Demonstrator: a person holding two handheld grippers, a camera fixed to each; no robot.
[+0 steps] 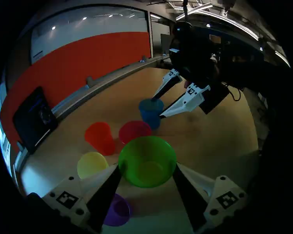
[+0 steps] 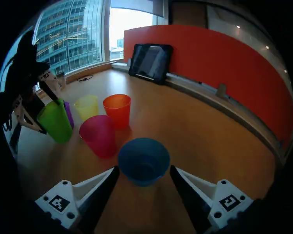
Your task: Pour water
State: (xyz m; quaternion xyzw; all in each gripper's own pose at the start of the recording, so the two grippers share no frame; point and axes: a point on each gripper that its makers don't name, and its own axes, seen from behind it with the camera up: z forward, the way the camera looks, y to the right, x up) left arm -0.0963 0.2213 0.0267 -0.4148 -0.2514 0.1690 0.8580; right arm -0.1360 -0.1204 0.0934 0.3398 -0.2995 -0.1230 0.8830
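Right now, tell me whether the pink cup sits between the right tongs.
No, the blue cup sits between the right tongs, while the pink cup stands apart, further left in the right gripper view.

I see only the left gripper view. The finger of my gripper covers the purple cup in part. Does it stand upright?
Observer: Yes. In the right gripper view the purple cup stands upright, close beside the green cup.
Operator: And what is behind the left gripper?
Observer: A large window, with tall buildings outside.
Operator: Does anything lie near it?
Observer: A dark cable on the table by the window.
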